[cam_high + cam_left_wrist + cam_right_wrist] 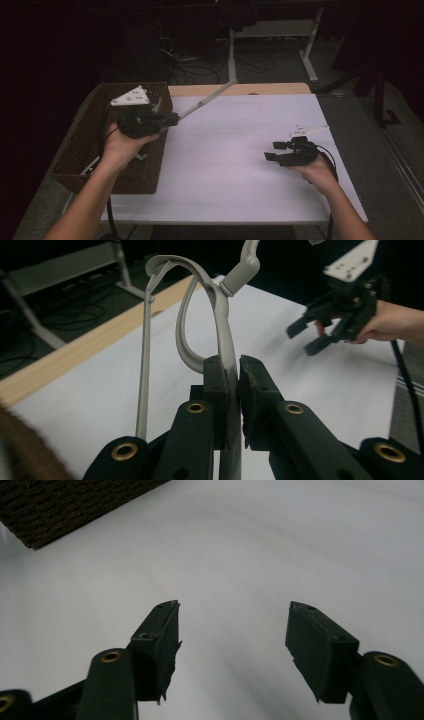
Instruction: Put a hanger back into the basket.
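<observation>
Hanger [220, 315], a grey plastic one, is clamped between the jaws of the left tool [150, 120], which holds it in the air above the edge of the woven basket [75, 165] and the white surface [235, 165]. Its long part reaches out over the surface. The right tool [280, 150] rests low on the surface, well apart, jaws spread wide and holding nothing. I judge the hanger is being taken out of the basket; the next move probably calls for laying it down on the surface, or passing it to the right tool.
</observation>
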